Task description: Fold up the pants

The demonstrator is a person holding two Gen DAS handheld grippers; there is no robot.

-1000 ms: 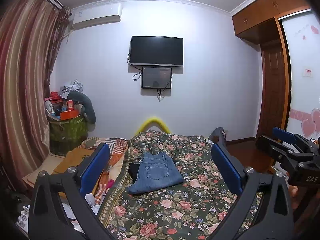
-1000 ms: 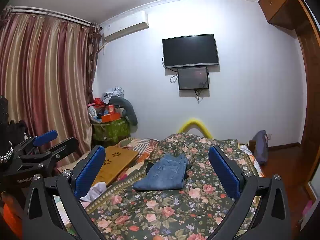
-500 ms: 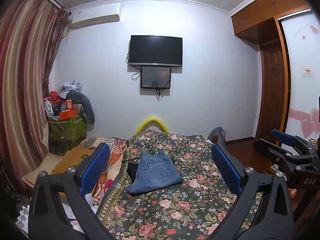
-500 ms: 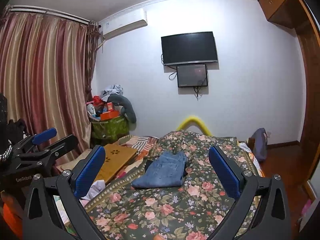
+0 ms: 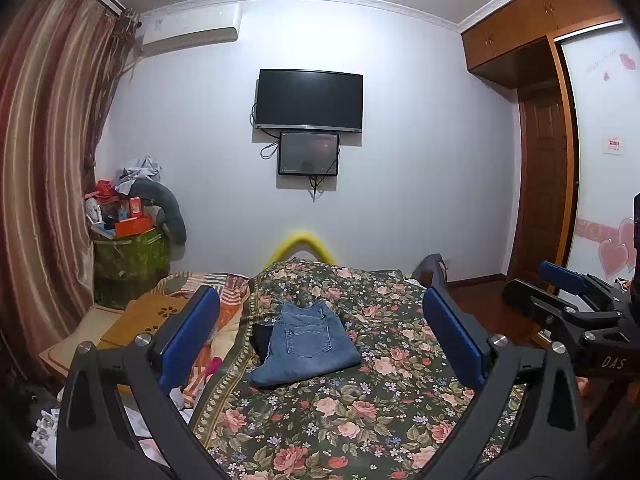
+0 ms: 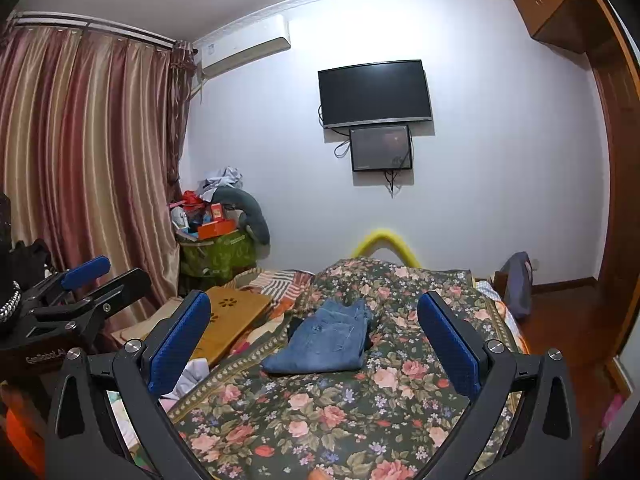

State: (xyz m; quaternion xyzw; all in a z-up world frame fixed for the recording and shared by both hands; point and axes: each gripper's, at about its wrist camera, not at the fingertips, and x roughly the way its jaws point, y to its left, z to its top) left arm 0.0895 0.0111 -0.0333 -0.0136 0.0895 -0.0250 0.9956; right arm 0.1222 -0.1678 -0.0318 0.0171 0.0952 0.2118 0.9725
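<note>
White wall; mounted TV; striped curtains; floral bed

Pants lie mid-bed; board left; television on the wall behind.

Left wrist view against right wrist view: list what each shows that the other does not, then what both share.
Only the left wrist view shows the white wardrobe door with heart stickers and the right gripper from the side. Only the right wrist view shows the full curtain rail and the left gripper from the side. Both show the folded jeans lying on the floral bedspread, the wall television, and open jaws holding nothing.
</note>
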